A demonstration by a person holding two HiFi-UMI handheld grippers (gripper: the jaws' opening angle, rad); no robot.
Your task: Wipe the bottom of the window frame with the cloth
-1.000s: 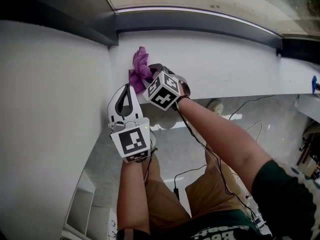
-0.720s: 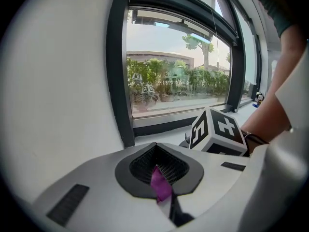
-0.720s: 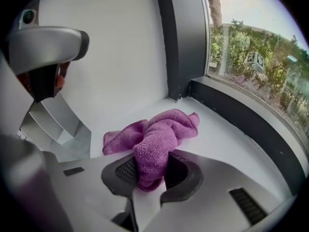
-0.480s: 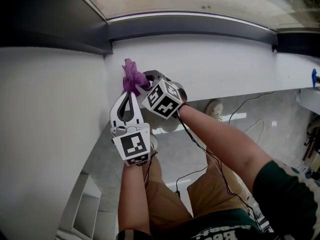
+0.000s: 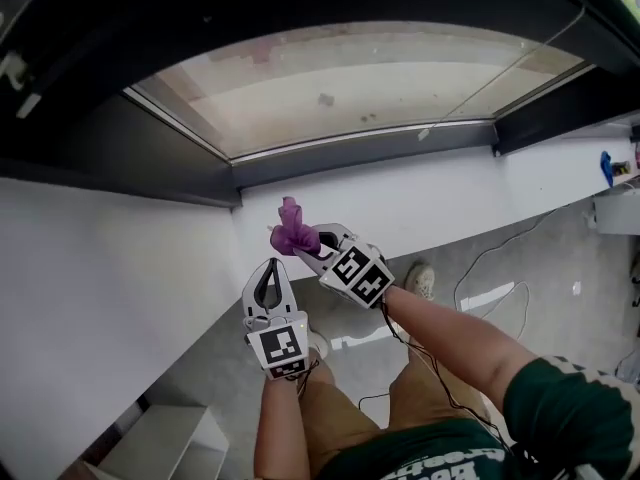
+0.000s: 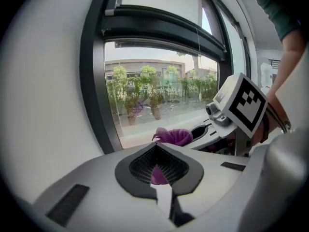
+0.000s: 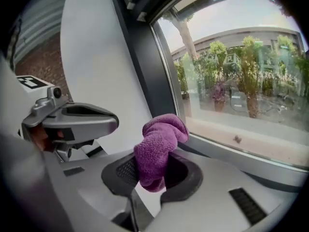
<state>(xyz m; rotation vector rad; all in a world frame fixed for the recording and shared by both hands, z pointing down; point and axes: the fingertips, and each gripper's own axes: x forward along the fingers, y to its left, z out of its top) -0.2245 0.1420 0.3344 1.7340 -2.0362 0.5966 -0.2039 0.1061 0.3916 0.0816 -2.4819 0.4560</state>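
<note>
Head view: the cloth [image 5: 292,234], a purple bunch, is pinched in the jaws of the right gripper [image 5: 311,251] and is carried over the left end of the white sill [image 5: 430,204], just below the corner where the dark bottom rail of the window frame [image 5: 370,151] meets the side post. Compared with one second ago, much more of the glass [image 5: 330,83] is taken in by the view, and the cloth is seen lifted from the sill and brought closer to the rail, though contact with it cannot be confirmed. The left gripper [image 5: 270,265] is pressed together on nothing and has been drawn slightly away from the cloth. The rail is judged not yet wiped; a start at its left end is suggested.
</note>
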